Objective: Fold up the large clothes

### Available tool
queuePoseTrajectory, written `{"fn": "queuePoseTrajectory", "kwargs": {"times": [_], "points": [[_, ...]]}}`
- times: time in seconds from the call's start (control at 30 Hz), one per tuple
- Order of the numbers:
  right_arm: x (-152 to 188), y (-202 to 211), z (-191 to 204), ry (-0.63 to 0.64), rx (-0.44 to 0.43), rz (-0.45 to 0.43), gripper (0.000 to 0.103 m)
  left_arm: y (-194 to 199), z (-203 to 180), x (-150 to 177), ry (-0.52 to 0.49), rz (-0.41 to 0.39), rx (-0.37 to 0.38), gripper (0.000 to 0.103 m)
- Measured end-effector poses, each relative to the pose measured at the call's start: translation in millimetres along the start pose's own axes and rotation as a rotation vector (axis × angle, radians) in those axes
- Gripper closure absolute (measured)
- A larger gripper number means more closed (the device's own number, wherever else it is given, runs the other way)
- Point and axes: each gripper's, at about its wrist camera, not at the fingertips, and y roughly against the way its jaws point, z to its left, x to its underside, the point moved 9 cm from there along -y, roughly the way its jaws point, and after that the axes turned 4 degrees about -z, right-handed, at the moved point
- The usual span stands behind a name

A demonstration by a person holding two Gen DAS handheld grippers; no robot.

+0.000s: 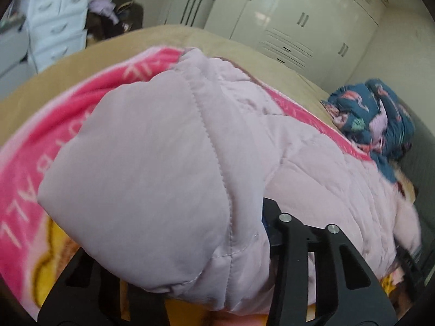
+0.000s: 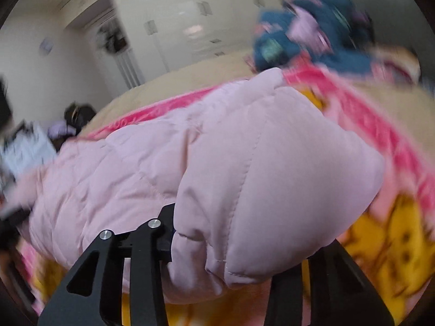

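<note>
Left gripper point(image 1: 217, 266) clamps the pink quilted jacket point(image 1: 152, 163); right gripper point(image 2: 239, 255) pinches its other end. The jacket lies over a pink-and-yellow blanket point(image 1: 24, 168) on a beige bed point(image 1: 152, 38). White wardrobes point(image 1: 299, 19) stand behind, a blue patterned bundle point(image 1: 375, 114) alongside.

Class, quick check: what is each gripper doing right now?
Left gripper: closed on the pale pink quilted puffer jacket.
Right gripper: closed on the same jacket, at another part of it.

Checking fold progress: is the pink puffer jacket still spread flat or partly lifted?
Partly lifted. The pink puffer jacket bulges up between each gripper's fingers, above the pink blanket; whether any fold is finished, cannot tell.
</note>
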Motion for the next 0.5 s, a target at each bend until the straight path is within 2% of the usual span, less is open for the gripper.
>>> {"fn": "queuePoseTrajectory", "kwargs": {"times": [0.23, 0.5], "points": [[-18, 46, 34, 0.191, -0.028, -0.075, 0.070, 47, -17, -7, -0.072, -0.060, 0.038, 0.071], [2, 107, 46, 0.252, -0.054, -0.079, 0.070, 106, -23, 13, -0.125, -0.089, 0.063, 0.071]]}}
